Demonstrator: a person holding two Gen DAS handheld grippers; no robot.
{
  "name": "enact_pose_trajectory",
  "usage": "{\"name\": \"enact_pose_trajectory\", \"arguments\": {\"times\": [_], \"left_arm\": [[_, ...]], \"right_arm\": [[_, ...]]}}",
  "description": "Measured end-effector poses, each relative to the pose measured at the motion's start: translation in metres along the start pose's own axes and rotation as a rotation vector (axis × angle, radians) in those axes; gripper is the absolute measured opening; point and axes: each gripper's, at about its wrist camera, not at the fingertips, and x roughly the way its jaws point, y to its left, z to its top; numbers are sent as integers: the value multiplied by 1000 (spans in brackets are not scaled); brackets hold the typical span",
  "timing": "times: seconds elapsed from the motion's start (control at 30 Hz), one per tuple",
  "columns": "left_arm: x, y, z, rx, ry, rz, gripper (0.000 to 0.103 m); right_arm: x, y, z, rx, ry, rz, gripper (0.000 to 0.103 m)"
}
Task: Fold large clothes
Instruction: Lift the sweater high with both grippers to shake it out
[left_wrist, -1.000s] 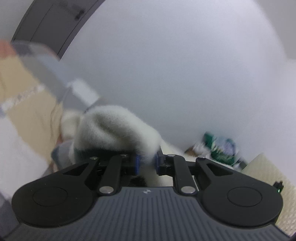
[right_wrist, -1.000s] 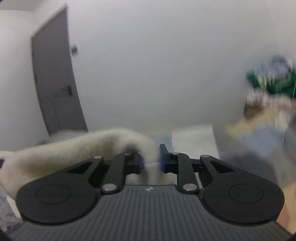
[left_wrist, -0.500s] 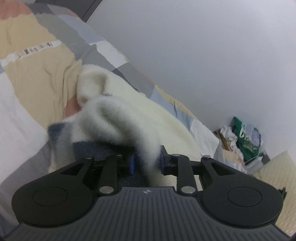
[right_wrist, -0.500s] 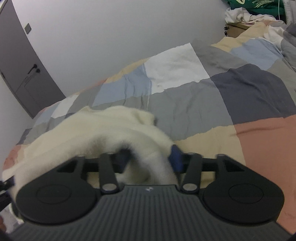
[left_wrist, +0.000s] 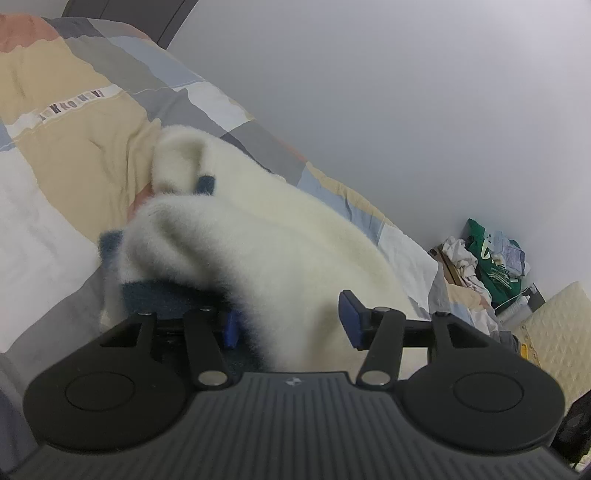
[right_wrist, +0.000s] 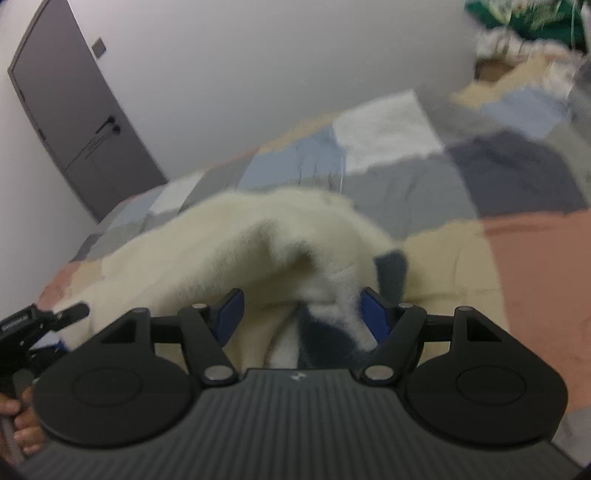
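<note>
Both pairs of jaws were pinched tight on cream fleece a second ago, up against the bare wall; now we are looking down onto the bed and both are spreading apart. Our left gripper (left_wrist: 290, 319) is opening, its blue pads (left_wrist: 351, 312) standing clear of the cloth on the right side, though a fold of the fluffy sweater (left_wrist: 280, 240) is still lying between them. Our right gripper (right_wrist: 301, 314) is opening too, with a hump of the same sweater (right_wrist: 221, 254) and its dark navy trim sitting in the gap, no longer squeezed as far as we can tell; that view is blurring with motion.

Moving outward, the sweater is lying bunched on the patchwork duvet (left_wrist: 74, 122), its far edge curled over near the bed's upper left in the left wrist view.

We are judging this as the release at the end of one fold: the carried edge is being laid down. Next we should be drawing both grippers back clear of the pile without dragging it, then finding a fresh edge to grip.

Counting: one sweater, one duvet, two grippers, one grey door (right_wrist: 74, 110), one heap of clutter (left_wrist: 487, 258) in the far corner, and one hand (right_wrist: 22, 428) on the left gripper's handle.
</note>
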Motion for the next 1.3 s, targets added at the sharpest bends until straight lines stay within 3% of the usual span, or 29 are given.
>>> {"name": "enact_pose_trajectory", "arguments": {"times": [0.1,0.2,0.3,0.43,0.6,0.73,0.8,0.93,0.97,1.03,1.07,1.3], "left_arm": [[-2,0,-2,-2,0,1,59],[-2,0,-2,-5,3,-1,59],[-2,1,-3,-8,4,1,59],[-2,2,-5,-14,7,6,59],[0,3,-4,-40,4,6,59],[7,8,1,-68,3,3,56],[10,12,3,-85,-7,14,46],[7,27,11,-171,-30,-13,34],[6,31,13,-191,-36,-25,31],[2,36,17,-221,-61,-46,26],[-2,37,19,-228,-77,-57,24],[-48,14,21,-128,-189,-175,19]], "right_arm": [[-18,4,5,3,-98,26,71],[-33,9,5,15,-117,64,71],[-36,11,-2,58,-58,166,71],[-7,7,-18,124,75,264,71],[37,-7,-25,200,162,257,77],[68,-21,-21,255,148,252,76],[76,-25,-18,299,122,305,76],[70,-27,-7,336,17,479,73],[70,-28,-6,347,14,493,67],[68,-31,-5,365,-1,482,43],[63,-31,-6,363,-13,469,23],[-2,-17,4,249,-186,499,19]]}}
